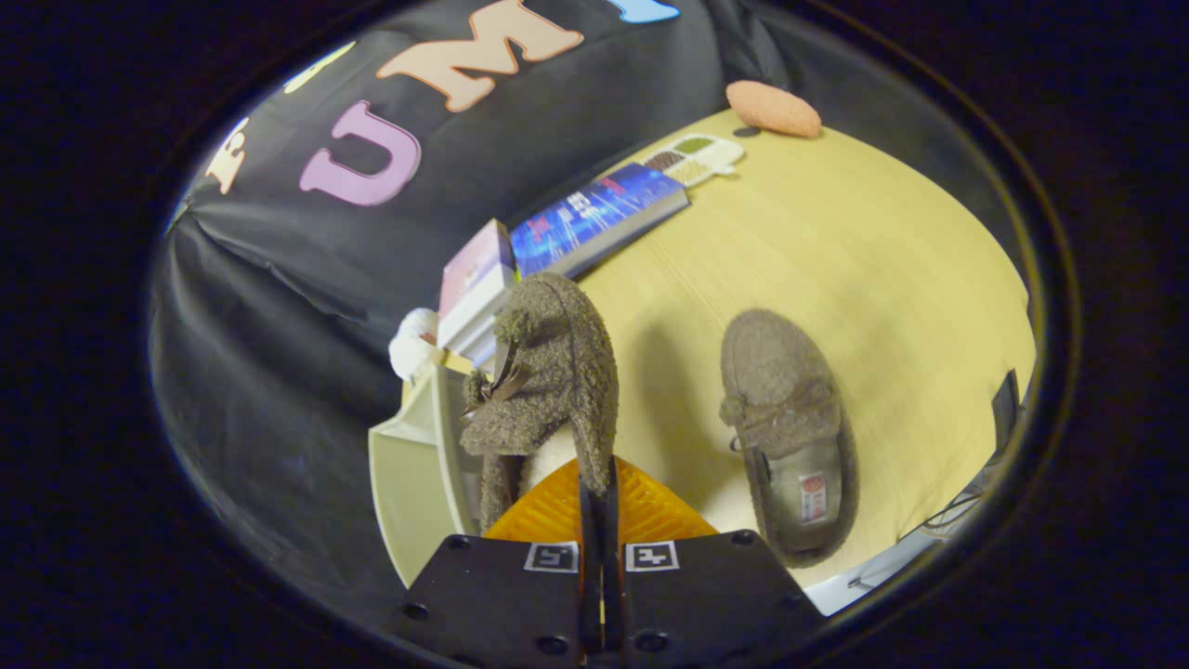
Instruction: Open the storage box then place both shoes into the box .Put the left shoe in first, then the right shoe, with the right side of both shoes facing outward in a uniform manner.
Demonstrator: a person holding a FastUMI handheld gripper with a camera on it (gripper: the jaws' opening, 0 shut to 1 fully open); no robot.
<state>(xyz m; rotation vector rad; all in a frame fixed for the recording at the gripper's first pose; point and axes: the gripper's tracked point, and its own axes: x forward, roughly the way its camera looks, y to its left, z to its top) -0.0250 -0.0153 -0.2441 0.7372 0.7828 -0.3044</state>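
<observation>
Gripper view: the claw (599, 483) is pinching the heel edge of one fuzzy shoe (548, 372), carrying it toe-forward over the open storage box (418, 465), probably to drop in first. Other shoe (790, 437) is waiting on the bench (882, 260).

The claw (599, 506) has a dark body with round screw heads along its edges and two square black-and-white markers beside its narrow centre slot.
</observation>
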